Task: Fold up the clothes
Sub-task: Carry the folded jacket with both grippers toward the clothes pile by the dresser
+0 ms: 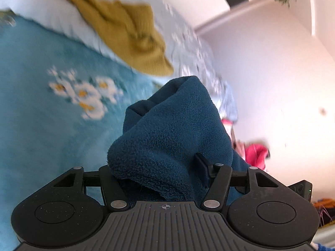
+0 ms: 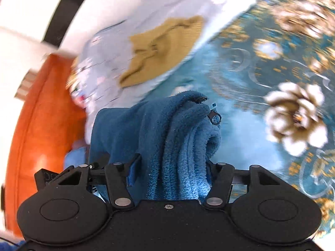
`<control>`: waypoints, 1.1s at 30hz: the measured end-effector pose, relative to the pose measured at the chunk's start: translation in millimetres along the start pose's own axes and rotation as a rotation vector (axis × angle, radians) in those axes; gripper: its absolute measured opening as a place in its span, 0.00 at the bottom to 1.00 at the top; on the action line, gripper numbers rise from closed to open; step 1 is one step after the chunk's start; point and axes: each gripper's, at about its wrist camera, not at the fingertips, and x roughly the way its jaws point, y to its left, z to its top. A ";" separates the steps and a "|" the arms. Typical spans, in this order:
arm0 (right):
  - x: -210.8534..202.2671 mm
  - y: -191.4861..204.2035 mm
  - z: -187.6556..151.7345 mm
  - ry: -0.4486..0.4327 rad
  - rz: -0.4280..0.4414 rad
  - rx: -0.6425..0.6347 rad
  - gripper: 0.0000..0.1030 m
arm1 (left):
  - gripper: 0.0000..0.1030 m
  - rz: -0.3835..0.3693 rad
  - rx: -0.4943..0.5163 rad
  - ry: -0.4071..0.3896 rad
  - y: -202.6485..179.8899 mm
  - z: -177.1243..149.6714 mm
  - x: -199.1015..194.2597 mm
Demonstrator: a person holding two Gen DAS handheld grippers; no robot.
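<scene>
The left gripper (image 1: 165, 167) has its jaws clamped on a thick bunch of the dark teal fleece top (image 1: 173, 129), which fills the middle of the left wrist pic. The right gripper (image 2: 171, 167) grips another bunch of the same fleece (image 2: 167, 146), lifted up at center. A black zip pull (image 2: 214, 118) w/ a tiny tag hangs off it; too small to read, and no other words show. A mustard knit (image 1: 129, 33) lies on a white sheet (image 1: 52, 14), upper left of the left wrist pic. Under it all is a blue flower blanket (image 1: 41, 115). Pink cloth (image 1: 255, 152) sits at right. Background is blurry.
</scene>
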 end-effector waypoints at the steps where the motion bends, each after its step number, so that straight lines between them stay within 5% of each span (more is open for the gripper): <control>1: 1.6 7.9 3.3 0.010 0.025 -0.027 0.57 | 0.55 0.011 -0.003 -0.032 -3.0 0.2 -12.6; 9: 27.0 61.7 31.6 0.096 0.271 -0.226 0.57 | 0.55 0.149 -0.068 -0.302 -35.1 -18.9 -102.4; 18: 72.9 123.5 24.7 0.252 0.446 -0.358 0.57 | 0.55 0.310 -0.140 -0.527 -45.5 -56.3 -176.6; 27: 122.5 210.0 -16.9 0.386 0.531 -0.499 0.57 | 0.55 0.375 -0.252 -0.698 -8.3 -86.1 -259.5; 33: 178.3 274.2 -47.7 0.439 0.546 -0.527 0.57 | 0.56 0.414 -0.284 -0.732 47.3 -72.3 -319.5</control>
